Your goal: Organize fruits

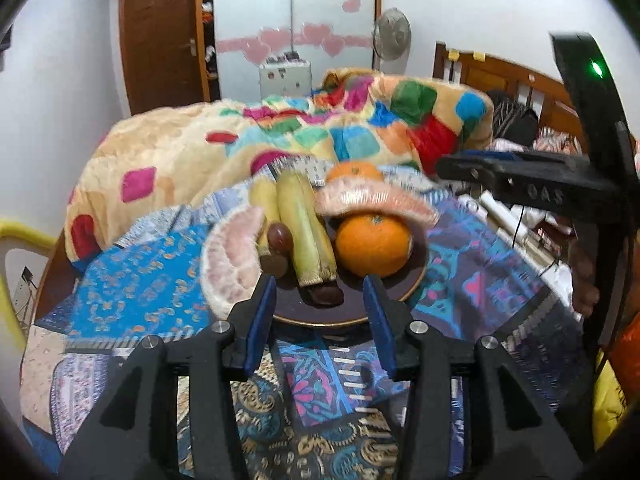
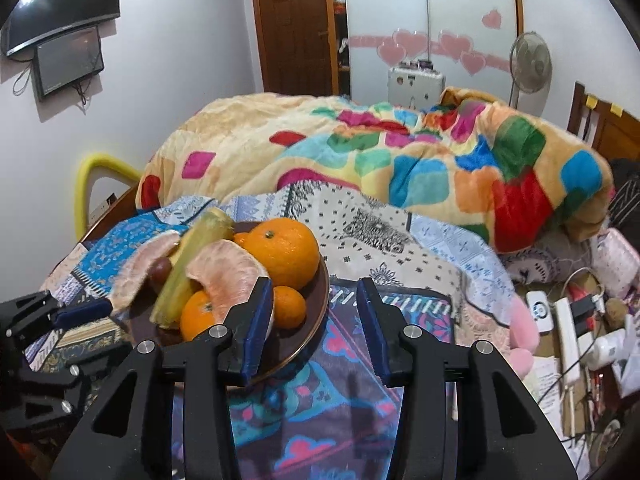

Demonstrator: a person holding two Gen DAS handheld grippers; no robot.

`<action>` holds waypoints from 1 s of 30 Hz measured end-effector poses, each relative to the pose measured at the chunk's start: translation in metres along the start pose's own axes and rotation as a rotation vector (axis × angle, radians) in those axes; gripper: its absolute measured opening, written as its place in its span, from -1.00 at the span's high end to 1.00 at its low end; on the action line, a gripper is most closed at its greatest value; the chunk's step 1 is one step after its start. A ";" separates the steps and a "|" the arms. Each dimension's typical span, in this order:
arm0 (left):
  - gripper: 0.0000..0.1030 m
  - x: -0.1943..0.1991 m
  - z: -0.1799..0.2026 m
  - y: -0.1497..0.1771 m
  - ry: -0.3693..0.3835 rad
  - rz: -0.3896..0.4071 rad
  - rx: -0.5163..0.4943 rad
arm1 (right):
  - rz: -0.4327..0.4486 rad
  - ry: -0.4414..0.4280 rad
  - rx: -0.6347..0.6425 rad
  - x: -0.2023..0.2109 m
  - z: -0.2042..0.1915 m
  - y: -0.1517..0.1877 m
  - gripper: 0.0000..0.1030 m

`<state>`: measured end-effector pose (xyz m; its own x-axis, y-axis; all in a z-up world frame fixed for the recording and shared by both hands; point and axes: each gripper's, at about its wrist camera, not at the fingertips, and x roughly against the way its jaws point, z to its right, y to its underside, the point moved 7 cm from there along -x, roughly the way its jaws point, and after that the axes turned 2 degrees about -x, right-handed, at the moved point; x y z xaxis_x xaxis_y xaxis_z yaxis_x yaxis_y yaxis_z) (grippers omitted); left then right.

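A dark round plate [image 1: 352, 316] lies on the patterned bedspread, heaped with fruit: an orange [image 1: 373, 246], a second orange [image 1: 354, 172] behind, two pomelo segments [image 1: 236, 256], green sugarcane-like sticks [image 1: 306, 228] and a dark grape [image 1: 279, 236]. My left gripper [image 1: 318, 292] is open and empty at the plate's near rim. In the right wrist view the plate [image 2: 310, 328] sits at lower left with a big orange [image 2: 282, 252], small oranges [image 2: 288, 306] and a pomelo segment [image 2: 230, 276]. My right gripper [image 2: 314, 296] is open and empty, its left finger over the plate's right edge.
A colourful plush blanket [image 2: 400, 160] is piled behind the plate. Cables, a power strip [image 2: 568, 320] and clutter lie at the right. The right gripper's body [image 1: 532, 184] crosses the left view. A fan [image 2: 530, 62] and a door [image 2: 296, 24] stand behind.
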<state>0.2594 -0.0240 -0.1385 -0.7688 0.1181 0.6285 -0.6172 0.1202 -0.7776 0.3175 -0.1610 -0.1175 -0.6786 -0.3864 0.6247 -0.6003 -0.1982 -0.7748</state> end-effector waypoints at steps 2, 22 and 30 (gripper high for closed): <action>0.12 0.022 -0.002 -0.007 -0.016 0.041 0.015 | 0.034 0.003 0.009 0.018 -0.005 -0.003 0.23; -0.28 0.238 0.019 -0.017 -0.138 0.428 0.046 | 0.447 -0.054 0.050 0.221 -0.090 0.010 -0.18; -0.71 0.262 0.020 -0.002 -0.161 0.475 0.066 | 0.508 -0.020 0.029 0.240 -0.096 0.028 -0.73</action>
<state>0.0553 -0.0131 0.0272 -0.9801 -0.0093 0.1981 -0.1983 0.0265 -0.9798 0.0970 -0.1734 0.0203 -0.8732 -0.4579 0.1668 -0.1847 -0.0057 -0.9828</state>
